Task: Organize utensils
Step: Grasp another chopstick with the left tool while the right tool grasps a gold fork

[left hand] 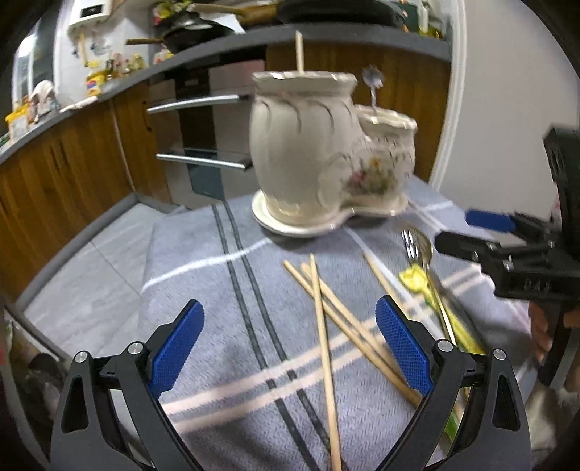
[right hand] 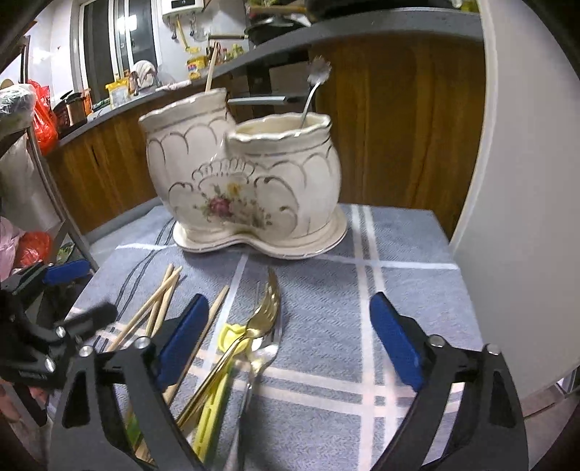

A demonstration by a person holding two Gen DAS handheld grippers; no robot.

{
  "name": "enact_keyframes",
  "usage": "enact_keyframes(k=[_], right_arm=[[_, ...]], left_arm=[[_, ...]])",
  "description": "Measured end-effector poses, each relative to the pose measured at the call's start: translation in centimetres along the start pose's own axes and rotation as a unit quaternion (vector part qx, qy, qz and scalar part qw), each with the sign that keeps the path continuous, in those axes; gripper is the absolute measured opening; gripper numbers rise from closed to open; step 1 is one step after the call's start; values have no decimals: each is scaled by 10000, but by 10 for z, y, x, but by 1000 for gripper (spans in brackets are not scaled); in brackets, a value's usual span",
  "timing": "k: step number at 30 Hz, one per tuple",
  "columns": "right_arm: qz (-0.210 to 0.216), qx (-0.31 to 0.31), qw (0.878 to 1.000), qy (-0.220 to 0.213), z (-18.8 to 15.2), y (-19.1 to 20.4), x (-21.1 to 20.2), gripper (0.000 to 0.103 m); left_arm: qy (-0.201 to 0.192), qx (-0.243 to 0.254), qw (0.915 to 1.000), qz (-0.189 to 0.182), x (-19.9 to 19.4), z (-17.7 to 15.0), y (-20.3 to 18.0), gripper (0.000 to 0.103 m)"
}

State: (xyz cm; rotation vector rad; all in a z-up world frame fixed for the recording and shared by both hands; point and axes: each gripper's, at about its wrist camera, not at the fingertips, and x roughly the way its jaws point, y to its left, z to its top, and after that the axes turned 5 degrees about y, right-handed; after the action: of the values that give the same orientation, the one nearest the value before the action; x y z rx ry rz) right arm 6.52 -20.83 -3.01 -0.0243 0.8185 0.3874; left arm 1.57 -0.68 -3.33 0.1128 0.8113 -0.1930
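Chopsticks (left hand: 328, 319) lie between the left hand-held gripper's (left hand: 290, 347) fingers.

You have no readable text here; the packets (right hand: 117, 90) on the counter (right hand: 145, 99) and the heater's display (right hand: 183, 3) are too blurred to make out.

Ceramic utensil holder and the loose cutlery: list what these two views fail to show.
- Inside of the ceramic utensil holder: both views, walls hide what the chopstick and spoon stand in.
- Gold fork handle end: right wrist view, behind the right gripper.
- Chopsticks near ends: left wrist view, cut off by the lower edge and left gripper.
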Motion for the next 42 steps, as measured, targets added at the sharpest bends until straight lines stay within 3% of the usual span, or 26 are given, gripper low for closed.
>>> enact_keyframes(k=[3,5,7,10,16,23,25,34,42], right_arm=[[65,-82,9999,103,1,4,5,72],[106,-120,9996,212,3,7,10,61],[215,-111,9991,334,5,9,15,51],[269,-75,9986,448,8,9,21,35],[394,7,9977,554,12,7,27,24],[404,14,9981,459,13,6,22,12],[477,70,9981,374,13,2,17,8],[806,239,9965,-25,14,-4,-12,5],[1095,173,9901,-860,18,-1,-53,2]], left_arm=[[84,160,9998,99,3,-2,-3,93],[151,158,9998,16,5,-3,-3,85],[282,162,9994,-109,9,-3,-3,67],[443,307,9984,-184,15,-5,-9,51],[598,369,9972,-239,22,-6,-10,25],[663,212,9967,-412,25,-2,-3,21],[663,203,9968,-401,25,-1,-3,8],[504,200,9977,-401,19,-3,-3,5],[-8,41,9990,-455,-1,-1,5,5]])
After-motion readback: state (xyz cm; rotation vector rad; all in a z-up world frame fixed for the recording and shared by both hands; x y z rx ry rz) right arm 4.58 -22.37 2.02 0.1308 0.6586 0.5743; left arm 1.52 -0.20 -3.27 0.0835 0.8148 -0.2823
